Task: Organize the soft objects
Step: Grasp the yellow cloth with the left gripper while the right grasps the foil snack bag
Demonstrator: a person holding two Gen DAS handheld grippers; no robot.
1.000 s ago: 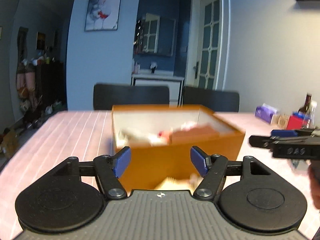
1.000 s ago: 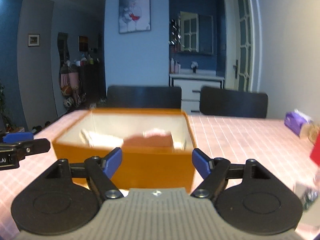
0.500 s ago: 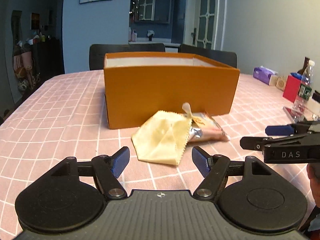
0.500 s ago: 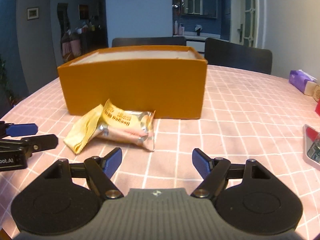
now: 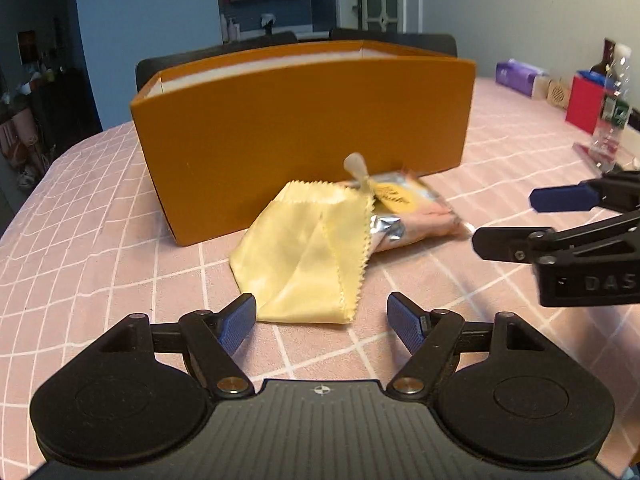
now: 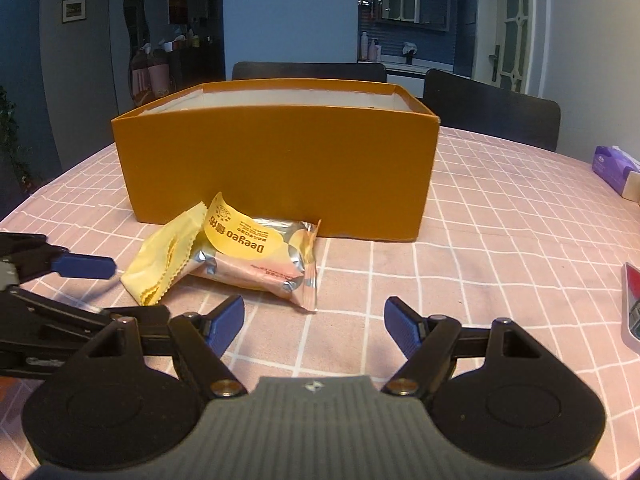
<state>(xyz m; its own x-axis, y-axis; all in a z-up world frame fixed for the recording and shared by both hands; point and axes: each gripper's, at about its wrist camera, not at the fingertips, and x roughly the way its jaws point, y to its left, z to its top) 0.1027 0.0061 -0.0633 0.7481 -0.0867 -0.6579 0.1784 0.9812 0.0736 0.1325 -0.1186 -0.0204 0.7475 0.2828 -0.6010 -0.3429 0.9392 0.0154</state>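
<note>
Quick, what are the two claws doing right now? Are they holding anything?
Left claw: open, has just been opening wider, holding nothing; the yellow cloth lies just ahead.
Right claw: open, holding nothing.

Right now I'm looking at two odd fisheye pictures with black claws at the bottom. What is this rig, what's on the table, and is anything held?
No robot: a person holds a two-finger tool in each hand, each with a forward camera. One view looks over the left gripper, whose jaws have just been opening, the other over the right gripper. Both are open and hold nothing. On the pink checked tablecloth, in front of an orange box, lie a yellow cloth and a snack packet.
</note>
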